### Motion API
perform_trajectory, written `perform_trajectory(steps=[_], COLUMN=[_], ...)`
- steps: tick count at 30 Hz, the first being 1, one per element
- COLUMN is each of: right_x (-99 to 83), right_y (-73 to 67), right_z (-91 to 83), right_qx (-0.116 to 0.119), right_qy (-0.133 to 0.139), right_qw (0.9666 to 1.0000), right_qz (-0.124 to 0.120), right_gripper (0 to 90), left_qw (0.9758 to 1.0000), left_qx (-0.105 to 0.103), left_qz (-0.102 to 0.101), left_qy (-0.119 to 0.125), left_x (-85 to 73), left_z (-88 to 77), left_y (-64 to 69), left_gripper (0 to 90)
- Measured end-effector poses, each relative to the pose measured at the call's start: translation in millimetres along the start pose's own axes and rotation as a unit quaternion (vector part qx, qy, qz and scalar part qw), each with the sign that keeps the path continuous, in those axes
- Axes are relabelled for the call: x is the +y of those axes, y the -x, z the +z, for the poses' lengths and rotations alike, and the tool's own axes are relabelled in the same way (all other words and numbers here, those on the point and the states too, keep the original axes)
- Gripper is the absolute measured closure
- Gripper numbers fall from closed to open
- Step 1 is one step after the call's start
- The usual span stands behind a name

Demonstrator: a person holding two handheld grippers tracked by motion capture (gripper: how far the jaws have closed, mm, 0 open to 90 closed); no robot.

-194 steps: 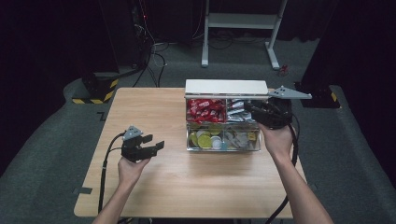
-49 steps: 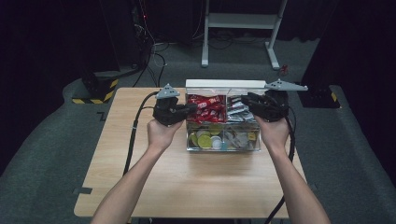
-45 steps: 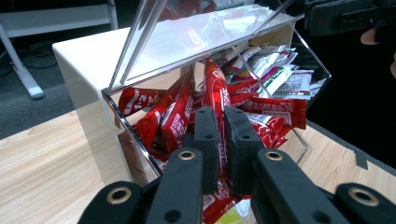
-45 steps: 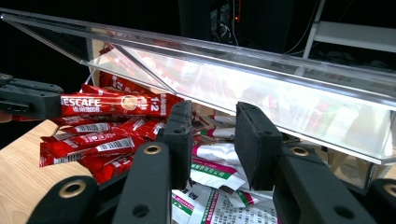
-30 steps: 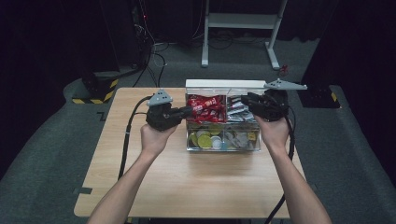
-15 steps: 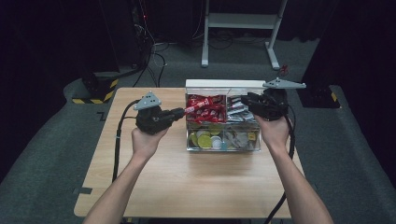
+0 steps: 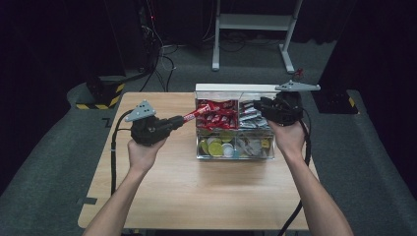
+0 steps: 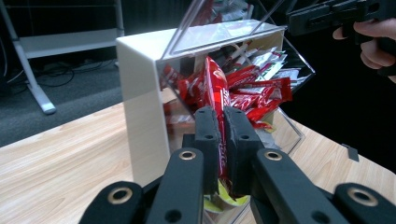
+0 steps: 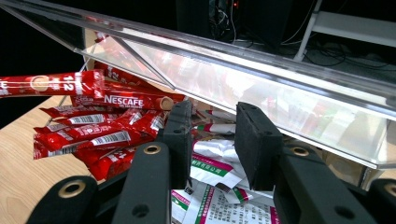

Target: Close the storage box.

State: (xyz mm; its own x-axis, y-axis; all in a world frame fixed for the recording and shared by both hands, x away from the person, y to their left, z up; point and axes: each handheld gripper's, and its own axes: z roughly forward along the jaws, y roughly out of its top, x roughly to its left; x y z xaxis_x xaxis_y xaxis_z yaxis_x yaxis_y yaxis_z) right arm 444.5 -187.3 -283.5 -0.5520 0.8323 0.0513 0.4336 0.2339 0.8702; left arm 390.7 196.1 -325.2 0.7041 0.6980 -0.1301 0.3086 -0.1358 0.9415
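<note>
A red coffee stick (image 7: 195, 113) is pinched at one end in the left tongs (image 7: 178, 121), held level above the desk (image 7: 162, 196) just left of the clear compartment box (image 7: 235, 147), its free end over the heap of red sticks (image 7: 219, 114). The right tongs (image 7: 261, 105) stand partly apart, gripping nothing, over the white sachets (image 9: 219, 186) under the raised clear lid (image 9: 261, 60).

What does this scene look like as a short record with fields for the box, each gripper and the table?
box: clear organizer on the table, lid raised
left gripper: shut on a red sachet, left of the box
right gripper: jaws apart, above white packets, under the lid
front compartments: yellow and white discs
table: wood
</note>
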Motion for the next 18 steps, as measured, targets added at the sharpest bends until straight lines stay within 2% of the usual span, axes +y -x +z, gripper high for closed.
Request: perform_trajectory(steps=[5, 9, 18], right_x=[-0.2, 0.0, -0.7], right_y=[-0.3, 0.1, 1.0], right_z=[0.0, 0.0, 0.0], right_qx=[0.0, 0.001, 0.006], right_qy=[0.001, 0.001, 0.003], right_qw=[1.0, 1.0, 0.9999], right_qz=[0.003, 0.003, 0.008], right_gripper=[66.5, 66.5, 66.5], left_qw=[0.9999, 0.9997, 0.9995], left_qx=[0.009, 0.007, 0.016], left_qz=[-0.003, -0.015, -0.014], left_qy=[0.009, 0.016, 0.024], left_x=[-1.2, -2.0, -1.7], left_z=[-11.3, -18.7, -31.9], left_y=[-4.3, -7.5, -8.0], left_gripper=[85.2, 85.2, 85.2])
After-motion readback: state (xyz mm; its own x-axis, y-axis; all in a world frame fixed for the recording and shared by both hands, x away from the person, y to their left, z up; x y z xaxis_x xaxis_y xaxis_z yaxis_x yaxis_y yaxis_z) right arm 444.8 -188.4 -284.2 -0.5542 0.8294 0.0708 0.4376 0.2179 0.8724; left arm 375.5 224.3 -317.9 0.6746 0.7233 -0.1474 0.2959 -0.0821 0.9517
